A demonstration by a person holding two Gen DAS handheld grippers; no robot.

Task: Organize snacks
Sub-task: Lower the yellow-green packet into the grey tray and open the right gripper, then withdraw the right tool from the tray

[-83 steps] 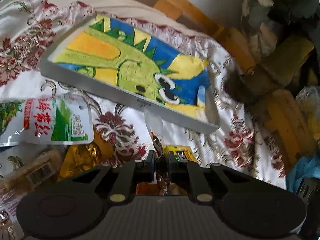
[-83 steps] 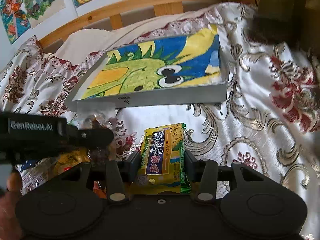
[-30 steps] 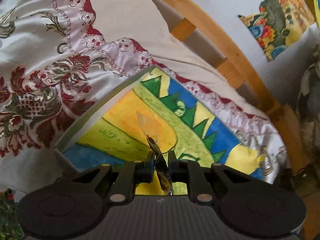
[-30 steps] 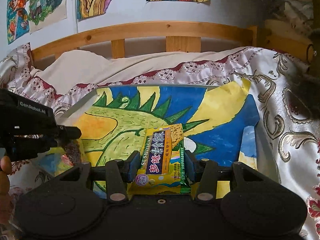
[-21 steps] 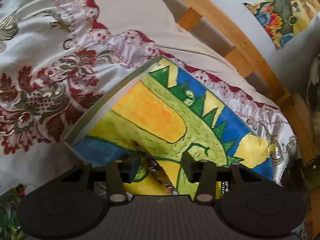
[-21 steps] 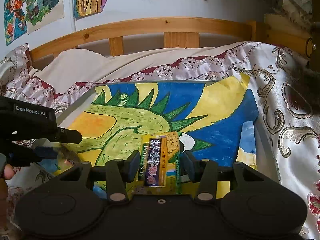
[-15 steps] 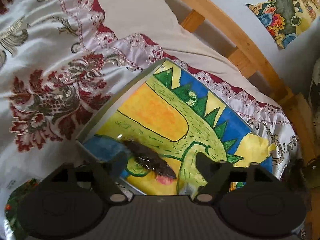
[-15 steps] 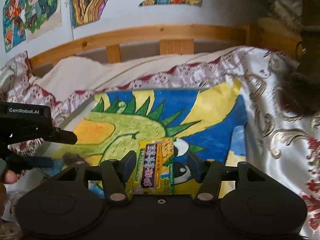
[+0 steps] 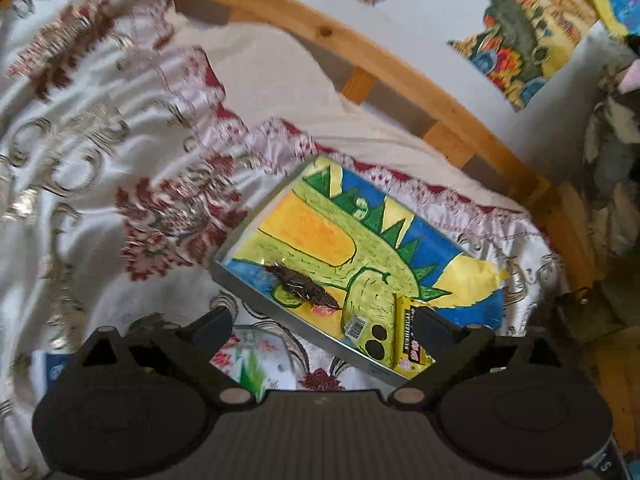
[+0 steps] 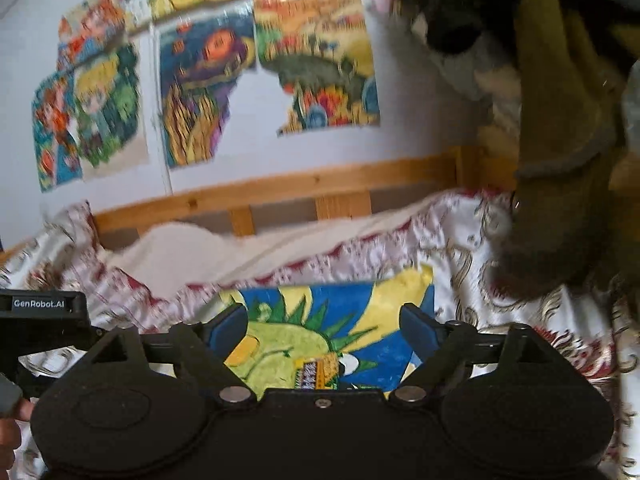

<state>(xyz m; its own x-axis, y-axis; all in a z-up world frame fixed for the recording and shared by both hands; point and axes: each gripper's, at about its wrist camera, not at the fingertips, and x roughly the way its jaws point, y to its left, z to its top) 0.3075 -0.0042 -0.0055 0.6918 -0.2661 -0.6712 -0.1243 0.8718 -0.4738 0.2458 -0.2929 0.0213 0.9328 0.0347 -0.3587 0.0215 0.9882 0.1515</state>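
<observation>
A flat grey tray (image 9: 280,312) lined with a dinosaur drawing lies on the flowered bedspread. On it rest a dark snack in a clear wrapper (image 9: 304,286) and a yellow snack packet (image 9: 408,336). My left gripper (image 9: 324,326) hangs above and back from the tray's near edge, its jaws opening wide with nothing between them. In the right wrist view the yellow packet (image 10: 316,372) lies on the tray (image 10: 380,304) below my right gripper (image 10: 323,320), whose jaws are opening and hold nothing. The left gripper's body (image 10: 40,312) shows at the left edge.
More snack packets (image 9: 256,364) lie on the bedspread (image 9: 100,152) in front of the tray. A wooden bed rail (image 10: 280,188) runs behind, under drawings on the wall (image 10: 208,92). Bulky clothing (image 10: 560,128) hangs at the right. A hand (image 10: 12,420) shows at the lower left.
Both grippers went from shut on their snacks to open. The dark snack and the yellow packet now lie on the tray. Both grippers have risen and drawn back.
</observation>
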